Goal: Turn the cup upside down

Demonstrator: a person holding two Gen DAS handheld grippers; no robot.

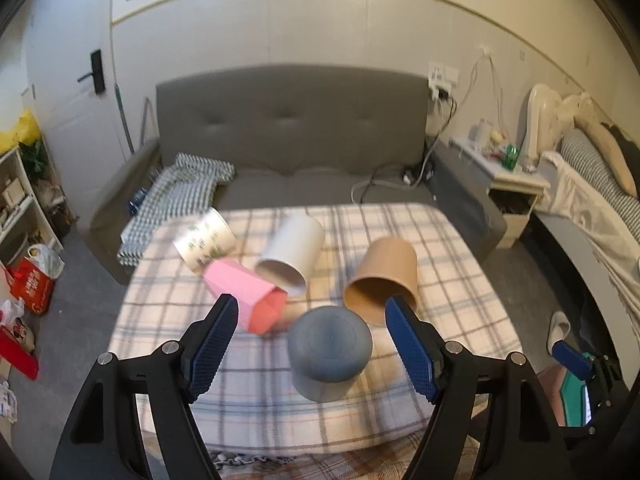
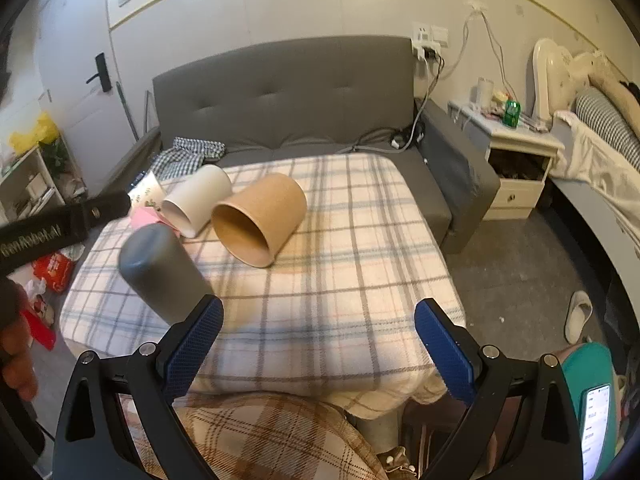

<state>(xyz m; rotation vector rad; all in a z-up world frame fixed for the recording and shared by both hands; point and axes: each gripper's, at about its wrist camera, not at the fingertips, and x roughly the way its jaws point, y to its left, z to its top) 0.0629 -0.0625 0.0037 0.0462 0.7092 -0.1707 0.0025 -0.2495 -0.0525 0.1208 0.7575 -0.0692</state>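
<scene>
Grey cup [image 1: 330,350] upside down, printed cup [image 1: 204,240] blurred, half hidden.

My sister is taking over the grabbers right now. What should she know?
Left gripper: open, empty, around the gray cup.
Right gripper: open, empty, over the plaid cloth.
Done: the gray cup stands upside down.
Left: the brown cup, white cup, pink cup and printed cup lie on their sides and need flipping.

Mirrored white lettering "GenRobot.AI" runs along the black left tongs [image 2: 60,230] arm
</scene>
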